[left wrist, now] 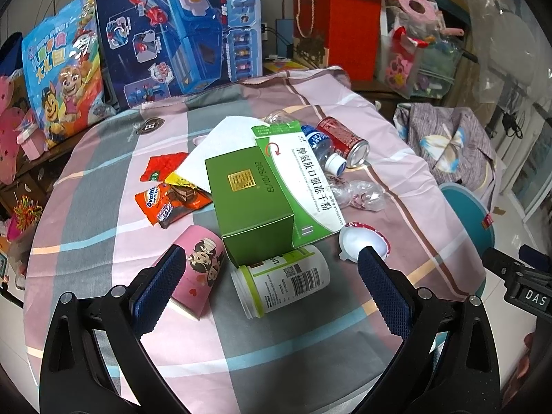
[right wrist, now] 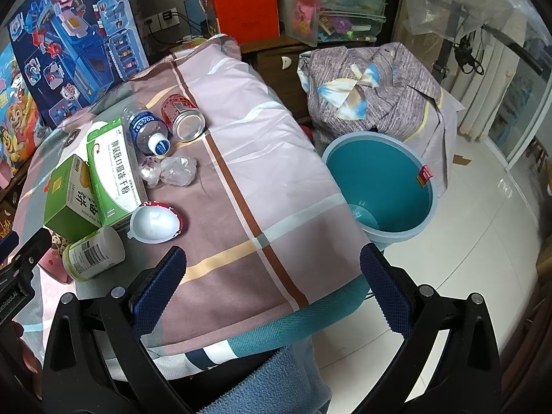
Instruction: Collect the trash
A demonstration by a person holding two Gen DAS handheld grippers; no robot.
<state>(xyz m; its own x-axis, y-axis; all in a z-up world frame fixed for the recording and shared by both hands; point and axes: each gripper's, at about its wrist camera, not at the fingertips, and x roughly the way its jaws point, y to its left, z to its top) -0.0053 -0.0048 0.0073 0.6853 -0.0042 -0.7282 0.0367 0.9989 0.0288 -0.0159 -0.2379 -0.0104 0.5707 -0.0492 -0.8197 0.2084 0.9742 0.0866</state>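
Trash lies on a cloth-covered table: a pink paper cup on its side, a white and green jar, a green box, a white and green medicine box, snack wrappers, a plastic bottle, a red can, crumpled plastic and a white jelly cup. My left gripper is open above the jar and the pink cup. My right gripper is open over the table's near right edge. A teal bin stands on the floor to the right.
Toy boxes and a cartoon bag stand behind the table. A red gift bag and a clear bin of toys sit at the back. A patterned cloth covers something behind the bin. White tiled floor lies to the right.
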